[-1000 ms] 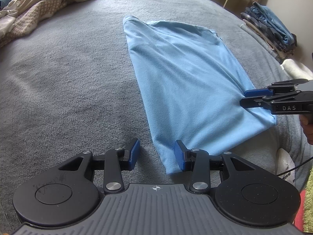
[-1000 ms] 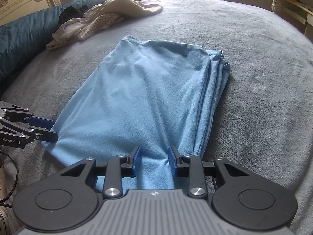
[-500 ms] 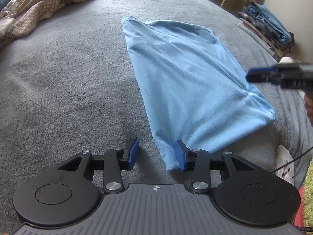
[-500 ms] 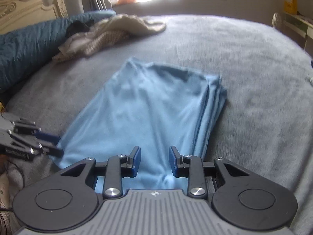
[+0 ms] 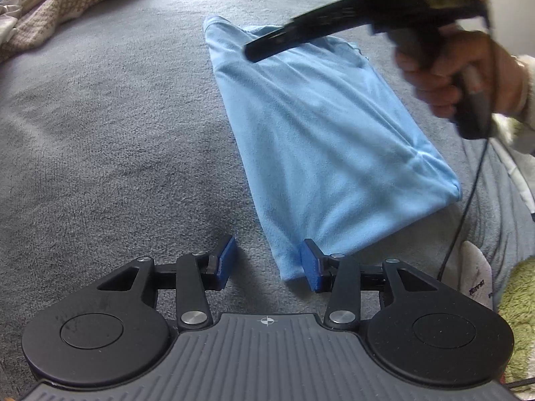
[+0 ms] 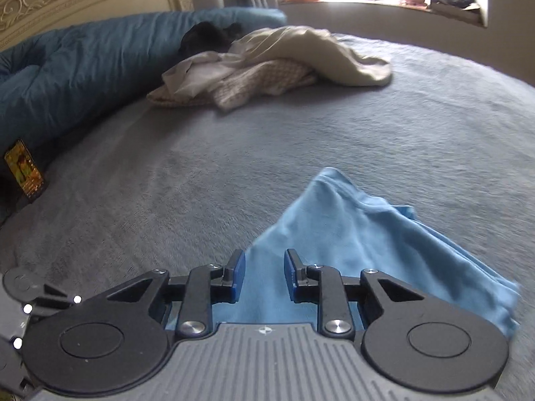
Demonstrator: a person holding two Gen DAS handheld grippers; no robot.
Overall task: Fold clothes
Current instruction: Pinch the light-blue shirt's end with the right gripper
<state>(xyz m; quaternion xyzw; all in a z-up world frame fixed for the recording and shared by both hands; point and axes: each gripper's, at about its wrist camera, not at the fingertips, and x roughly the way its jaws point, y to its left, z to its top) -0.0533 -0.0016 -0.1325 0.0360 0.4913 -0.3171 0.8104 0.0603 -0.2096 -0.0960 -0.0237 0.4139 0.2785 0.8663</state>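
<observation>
On the grey bedspread (image 5: 100, 153) your light-blue garment (image 5: 321, 140) is lying folded into a long limp strip, soft and likely sliding between layers, while both grippers, left (image 5: 267, 262) and right (image 6: 264, 275), are hovering open and empty, so you're best pinching all layers at a corner.

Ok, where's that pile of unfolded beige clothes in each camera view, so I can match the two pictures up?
Left wrist view: the pile of beige clothes sits in the top left corner, partly cut off by the frame edge.
Right wrist view: the same pile lies upper centre, against the dark blue duvet.
Shared landmark: the light blue garment on the grey blanket, right of centre in the left view and at lower right in the right view.
</observation>
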